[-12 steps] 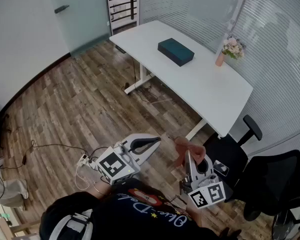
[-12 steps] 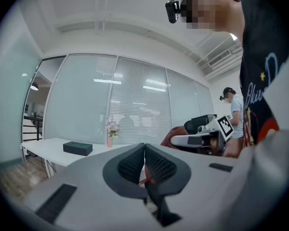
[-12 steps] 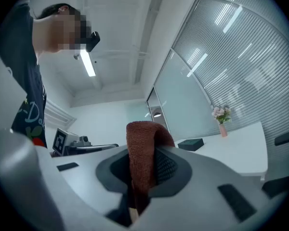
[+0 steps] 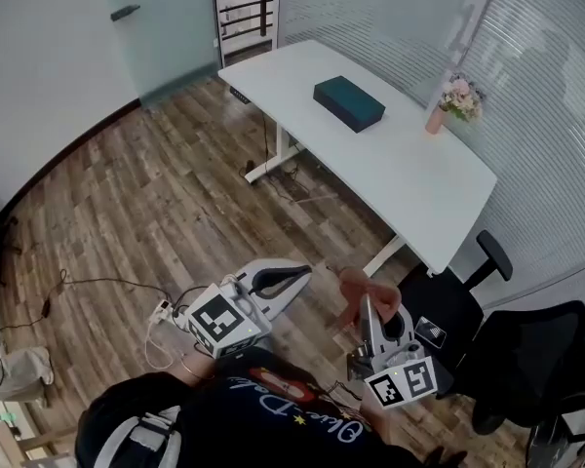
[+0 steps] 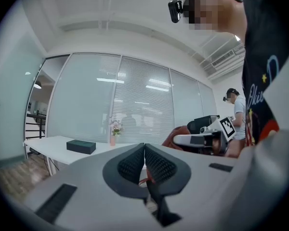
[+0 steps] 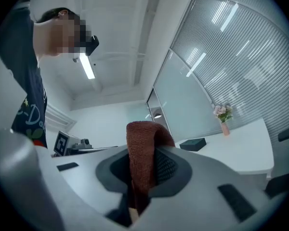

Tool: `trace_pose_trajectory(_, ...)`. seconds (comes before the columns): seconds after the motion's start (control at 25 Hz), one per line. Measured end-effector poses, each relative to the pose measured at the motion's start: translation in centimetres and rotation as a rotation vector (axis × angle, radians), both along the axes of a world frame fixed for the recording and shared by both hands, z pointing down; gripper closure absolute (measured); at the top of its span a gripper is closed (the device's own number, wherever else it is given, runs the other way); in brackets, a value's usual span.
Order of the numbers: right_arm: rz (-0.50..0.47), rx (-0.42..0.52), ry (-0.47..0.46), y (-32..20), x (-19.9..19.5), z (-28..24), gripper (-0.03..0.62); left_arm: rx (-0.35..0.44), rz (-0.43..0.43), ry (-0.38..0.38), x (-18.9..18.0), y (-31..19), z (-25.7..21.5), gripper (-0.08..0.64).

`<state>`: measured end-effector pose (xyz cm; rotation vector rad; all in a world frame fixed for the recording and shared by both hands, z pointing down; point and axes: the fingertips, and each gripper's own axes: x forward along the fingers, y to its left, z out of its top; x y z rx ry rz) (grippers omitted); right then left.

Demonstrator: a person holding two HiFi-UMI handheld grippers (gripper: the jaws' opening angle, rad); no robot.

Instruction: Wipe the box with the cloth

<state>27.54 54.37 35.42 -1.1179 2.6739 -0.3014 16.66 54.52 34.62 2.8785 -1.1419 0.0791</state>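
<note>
Box (image 4: 349,103): dark teal, flat, lying on the far half of the white table (image 4: 419,188), well apart from both grippers.
Left gripper (image 4: 302,277): held low at the person's front, pointed toward the table; the left gripper view shows its ribbed pads pressed together with nothing between them.
Cloth (image 4: 361,291): rust-brown, bunched, its fold standing up above the right jaws.
Right gripper (image 4: 367,305): just beside the left one, jaws pinching the cloth.
Change: next to none since half a second ago; both grippers keep their pose and the table sits only a touch differently in the head view.
Meaning for the task: judged as the approach; the cloth is secured, the box untouched, and wiping has not begun. The person has yet to close on the table.
Surface: plain white desktop, bare but for the box and a pink vase of flowers (image 4: 452,99) near its right edge.
Room: frosted glass door (image 4: 161,27) at left, wood-plank floor (image 4: 156,193) with loose cables (image 4: 88,286), slatted blinds behind the table, black office chairs (image 4: 526,359) at right.
</note>
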Motion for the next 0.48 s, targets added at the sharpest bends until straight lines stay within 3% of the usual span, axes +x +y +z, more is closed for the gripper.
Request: trace_pose_trajectory(0.48, 0.060, -0.028, 0.007, -1.8, -0.8, 0.6, 0.535, -0.038, 0.043, 0.031, -1.1, -2.7, 1.3, 0.555)
